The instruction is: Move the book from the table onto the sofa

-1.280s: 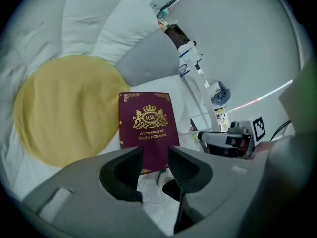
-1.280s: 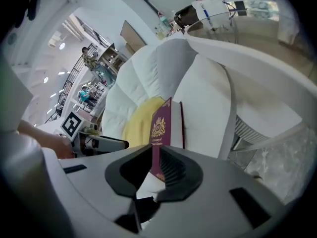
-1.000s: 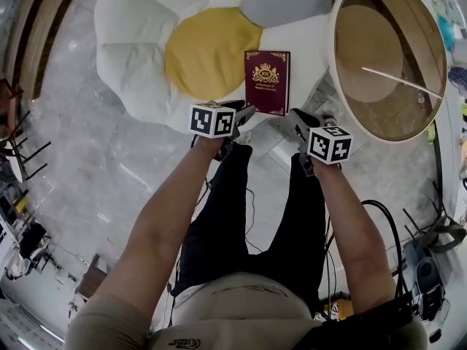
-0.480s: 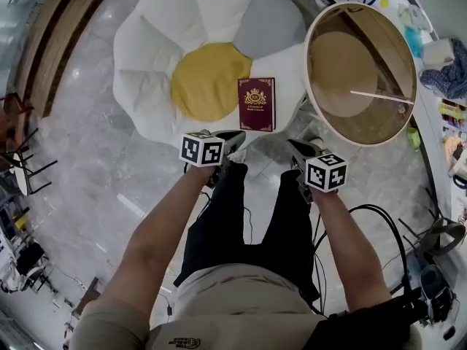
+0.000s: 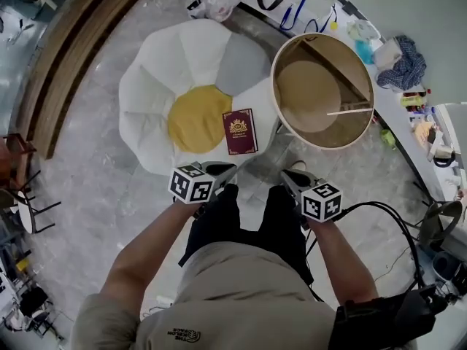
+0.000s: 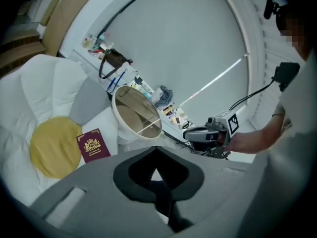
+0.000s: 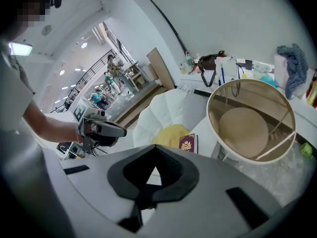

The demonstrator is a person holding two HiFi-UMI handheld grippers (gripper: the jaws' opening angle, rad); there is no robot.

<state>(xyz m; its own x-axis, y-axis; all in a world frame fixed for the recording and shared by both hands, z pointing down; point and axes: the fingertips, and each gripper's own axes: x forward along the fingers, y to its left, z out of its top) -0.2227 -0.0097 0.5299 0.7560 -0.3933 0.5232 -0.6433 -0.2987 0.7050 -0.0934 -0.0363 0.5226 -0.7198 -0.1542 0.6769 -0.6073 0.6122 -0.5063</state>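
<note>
The dark red book [image 5: 239, 131] with a gold crest lies flat on the flower-shaped sofa [image 5: 157, 86], on a white petal beside the yellow centre. It also shows as the book [image 6: 92, 146] in the left gripper view and the book [image 7: 187, 143] in the right gripper view. My left gripper [image 5: 233, 170] is held high above the floor, short of the sofa, shut and empty. My right gripper [image 5: 285, 175] is level with it, also shut and empty. From each gripper's own camera, the left gripper [image 6: 156, 148] and the right gripper [image 7: 155, 147] show their jaws closed together.
A round table [image 5: 310, 97] with a white rim stands right of the sofa. A cluttered counter [image 5: 394, 57] runs along the back right. Cables [image 5: 387, 211] trail on the floor at right, and wooden steps [image 5: 62, 64] lie at far left. People [image 7: 115, 67] stand far off.
Both grippers have lifted up and back from the book, which stays on the sofa. The left jaws, spread beside the book a second ago, are shut. The head view has risen.
</note>
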